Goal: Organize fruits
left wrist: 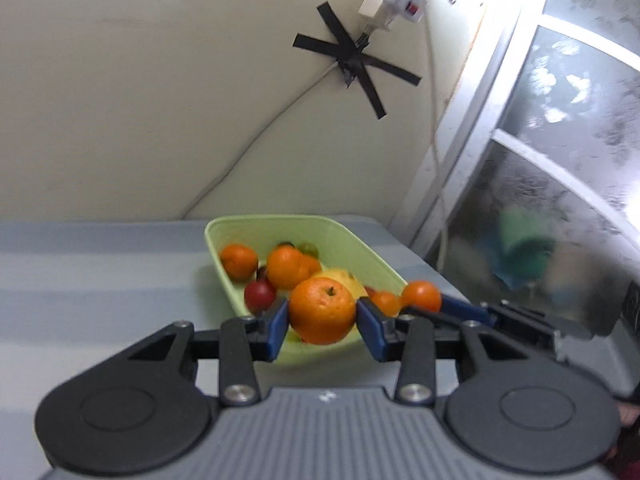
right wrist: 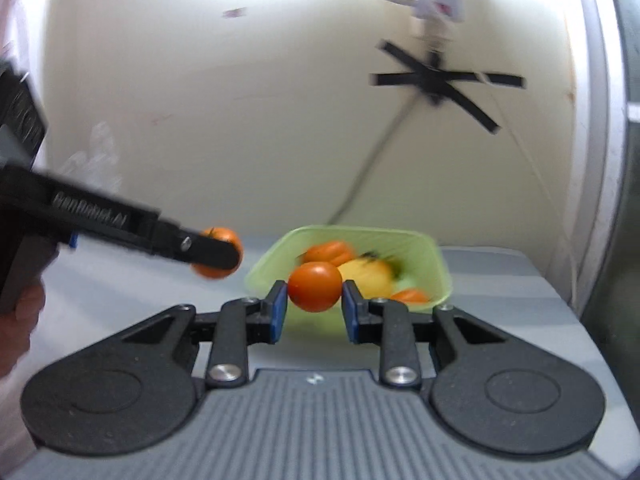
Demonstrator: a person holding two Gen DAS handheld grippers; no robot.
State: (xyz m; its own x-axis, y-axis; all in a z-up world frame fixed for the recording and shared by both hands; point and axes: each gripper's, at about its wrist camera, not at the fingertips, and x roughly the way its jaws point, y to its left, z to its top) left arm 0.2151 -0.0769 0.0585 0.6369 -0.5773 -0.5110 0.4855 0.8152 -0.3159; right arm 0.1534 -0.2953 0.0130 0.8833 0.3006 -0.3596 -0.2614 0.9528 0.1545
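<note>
In the left wrist view my left gripper (left wrist: 322,314) is shut on a large orange (left wrist: 322,304), held just in front of a light green bowl (left wrist: 344,236). The bowl holds several oranges (left wrist: 285,266), a red fruit (left wrist: 259,295) and a yellow fruit (left wrist: 340,274). To the right, the other gripper's fingers (left wrist: 466,309) grip a smaller orange (left wrist: 421,294). In the right wrist view my right gripper (right wrist: 315,298) is shut on that small reddish orange (right wrist: 315,284), close before the green bowl (right wrist: 424,254). The left gripper's finger (right wrist: 208,250) carries its orange (right wrist: 224,236) at the left.
The bowl stands on a grey-blue striped table (left wrist: 100,276) against a cream wall. A cable, a black tape cross (left wrist: 356,60) and a white power strip (left wrist: 394,0) are on the wall. A frosted window (left wrist: 560,152) is at the right. A person's hand (right wrist: 16,320) shows at the left edge.
</note>
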